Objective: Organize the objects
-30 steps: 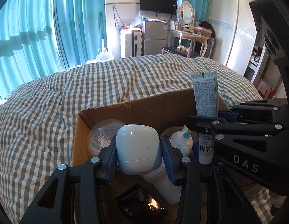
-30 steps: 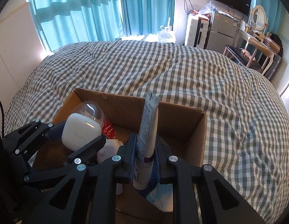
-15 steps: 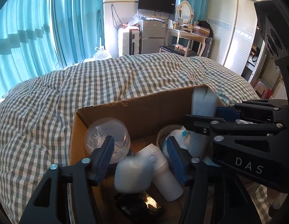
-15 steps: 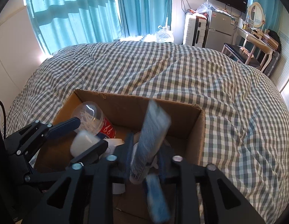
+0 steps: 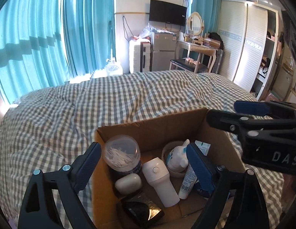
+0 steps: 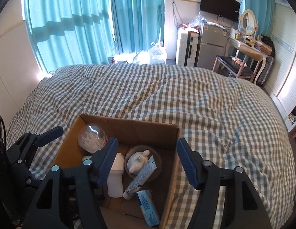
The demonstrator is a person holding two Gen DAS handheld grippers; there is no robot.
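An open cardboard box sits on the checked bed. Inside lie a small white case, a white cylinder device, a clear dome jar of cotton swabs, a white figurine in a bowl, a white tube, a blue tissue pack and a black item. My left gripper is open and empty above the box. My right gripper is open and empty above the box; it also shows in the left wrist view.
The grey-and-white checked duvet spreads all around the box. Beyond the bed stand teal curtains, a white suitcase, a small fridge, a dressing table with a stool and a white wardrobe.
My left gripper opened and the white case dropped into the box. My right gripper opened and the white tube fell in. Both grippers then drew up and back.
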